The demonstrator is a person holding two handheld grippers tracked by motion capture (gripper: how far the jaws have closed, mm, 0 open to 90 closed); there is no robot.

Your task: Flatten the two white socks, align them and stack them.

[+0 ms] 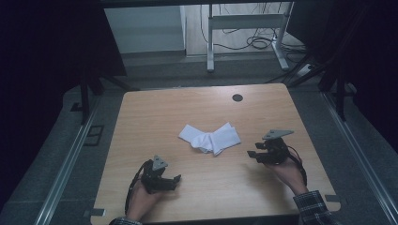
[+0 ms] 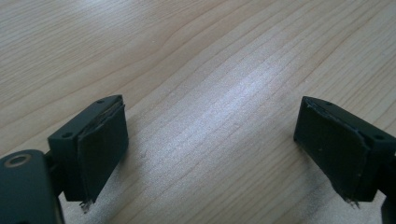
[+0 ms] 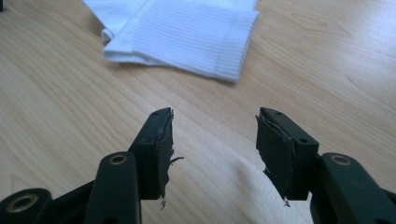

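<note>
White socks [image 1: 210,137] lying mid-table in a loose V, one cuff [image 3: 224,42] ribbed and turned toward the right gripper [image 1: 253,155]. Not yet paired or folded flat, by the look of it; untouched at present. Right gripper [image 3: 214,135] near, jaws partly apart, nothing between. Left gripper [image 1: 174,180] farther off over bare wooden table [image 1: 155,112], jaws wide, empty. No readable brand, label or writing anywhere.

Table [image 1: 141,122]: light wooden top with rounded corners, filling the centre of the high view.
Grommet [image 1: 237,97]: small dark round hole near the table's far edge, upper centre.
Socks [image 1: 210,137]: white, folded, lying flat on the wood, centre of frame.
</note>
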